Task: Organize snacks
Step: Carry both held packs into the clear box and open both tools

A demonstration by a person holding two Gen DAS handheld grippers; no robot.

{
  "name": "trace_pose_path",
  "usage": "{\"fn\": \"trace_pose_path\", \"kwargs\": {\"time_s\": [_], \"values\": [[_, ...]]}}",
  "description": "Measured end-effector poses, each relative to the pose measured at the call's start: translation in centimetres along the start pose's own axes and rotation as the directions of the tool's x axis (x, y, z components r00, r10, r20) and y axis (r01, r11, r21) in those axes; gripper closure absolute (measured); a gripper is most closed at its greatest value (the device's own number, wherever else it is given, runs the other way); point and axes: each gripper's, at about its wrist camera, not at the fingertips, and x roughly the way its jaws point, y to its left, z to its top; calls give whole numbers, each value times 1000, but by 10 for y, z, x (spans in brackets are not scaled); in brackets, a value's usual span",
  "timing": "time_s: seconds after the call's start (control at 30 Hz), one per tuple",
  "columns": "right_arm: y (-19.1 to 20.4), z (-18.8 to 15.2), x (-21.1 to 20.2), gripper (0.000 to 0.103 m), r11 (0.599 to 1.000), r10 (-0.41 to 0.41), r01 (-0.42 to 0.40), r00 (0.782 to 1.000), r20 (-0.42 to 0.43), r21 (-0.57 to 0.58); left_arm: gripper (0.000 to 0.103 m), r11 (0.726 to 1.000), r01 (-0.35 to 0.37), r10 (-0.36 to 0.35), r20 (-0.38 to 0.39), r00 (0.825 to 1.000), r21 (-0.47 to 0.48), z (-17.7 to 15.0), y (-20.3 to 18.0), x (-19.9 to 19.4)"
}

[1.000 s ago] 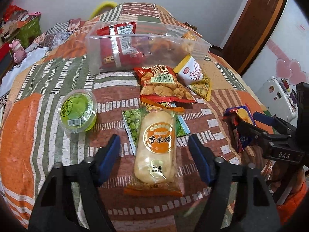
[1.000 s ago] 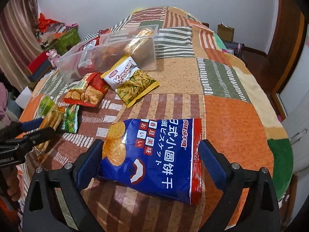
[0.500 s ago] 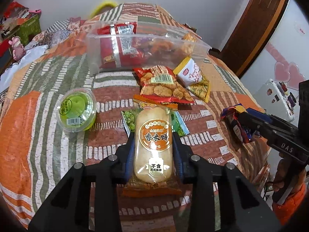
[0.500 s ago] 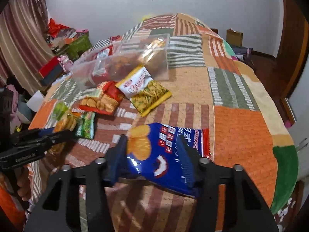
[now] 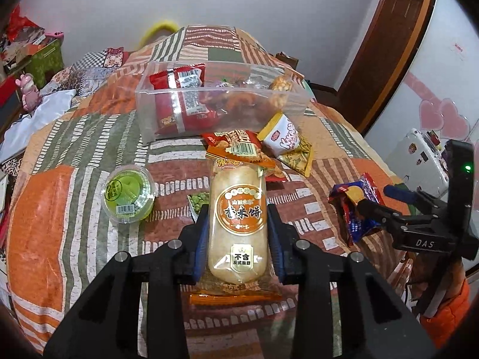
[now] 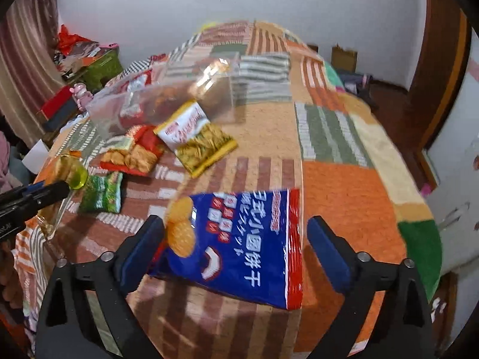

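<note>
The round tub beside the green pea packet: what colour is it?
The round tub is clear plastic with bright green contents, best seen in the left wrist view.

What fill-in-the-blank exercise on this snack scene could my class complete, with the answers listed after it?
1. The left tool is shut on the long pack of ____ crackers.
2. The blue biscuit bag lies between the ____ jaws of the right tool.
3. The red packet already sits inside the clear ____.
4. The round tub on the patchwork bedspread has a ____ lid.

Missing words: rice; open; box; green
</note>
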Motion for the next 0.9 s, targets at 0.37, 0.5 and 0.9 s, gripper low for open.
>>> {"fn": "trace_pose_path", "kwargs": {"time_s": [0.37, 0.5, 0.9], "values": [[-30, -6, 24, 0, 963, 199, -187, 979, -44, 195, 68, 1000, 0, 0, -11, 1000, -9, 0, 3, 6], [-7, -6, 31, 0, 987, 138, -131, 988, -69, 89, 68, 1000, 1, -1, -17, 1000, -15, 1, 5, 10], [-9, 4, 20, 25, 988, 122, -120, 993, -5, 99, 68, 1000, -4, 5, 25, 1000, -25, 12, 12, 1]]}}
